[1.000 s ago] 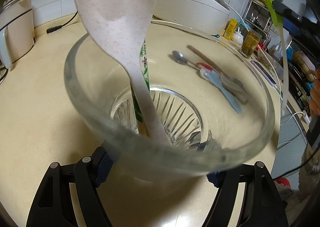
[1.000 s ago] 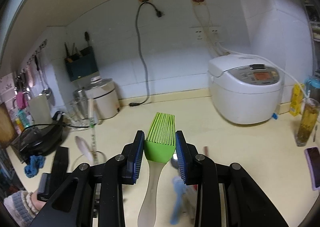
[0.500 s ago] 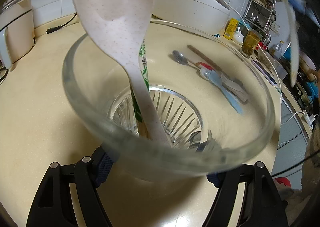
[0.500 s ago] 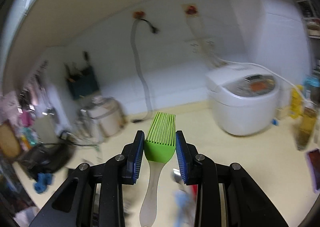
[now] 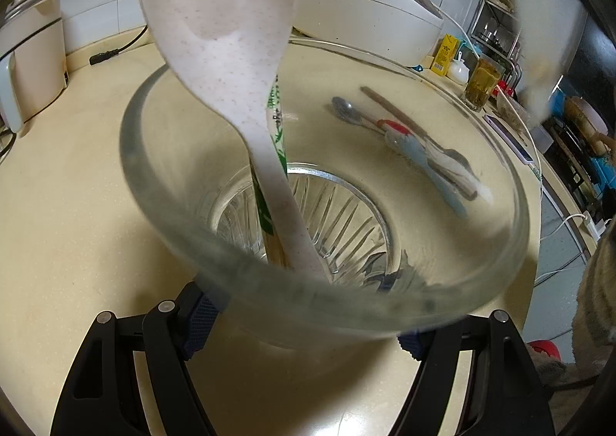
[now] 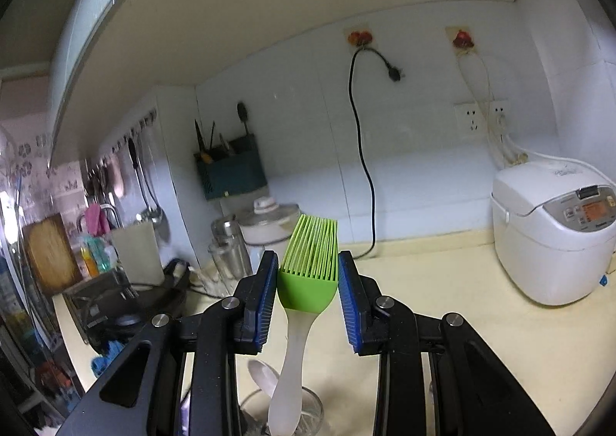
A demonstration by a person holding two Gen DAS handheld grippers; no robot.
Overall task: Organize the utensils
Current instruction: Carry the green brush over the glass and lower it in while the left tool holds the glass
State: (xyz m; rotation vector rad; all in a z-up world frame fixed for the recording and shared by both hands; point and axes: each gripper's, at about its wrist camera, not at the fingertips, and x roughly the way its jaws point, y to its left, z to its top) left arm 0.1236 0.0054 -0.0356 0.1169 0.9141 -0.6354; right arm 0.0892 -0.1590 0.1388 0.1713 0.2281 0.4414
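My left gripper [image 5: 304, 328] is shut on the base of a clear glass cup [image 5: 138, 174] tilted toward the camera. A white speckled rice spoon [image 5: 223, 12] and wrapped chopsticks [image 5: 275, 116] stand in it. My right gripper [image 6: 308, 282] is shut on the head of a green silicone brush [image 6: 310, 243]. Its pale handle [image 6: 288, 378] hangs down above the glass cup [image 6: 312, 413]. In the left wrist view the handle [image 5: 539, 32] is a blur at the upper right. A metal spoon [image 5: 346, 109], brown chopsticks [image 5: 392, 112] and a blue spatula [image 5: 431, 174] lie on the counter beyond the glass.
A white rice cooker [image 5: 365, 5] stands at the back of the beige counter, with a glass of tea [image 5: 481, 84] and a phone [image 5: 508, 136] to its right. A white pot [image 5: 27, 55] sits at the left. A knife holder [image 6: 231, 174] hangs on the wall.
My right gripper has carried the brush up and over toward the glass, which now shows below the handle. The left gripper and the glass have stayed still.
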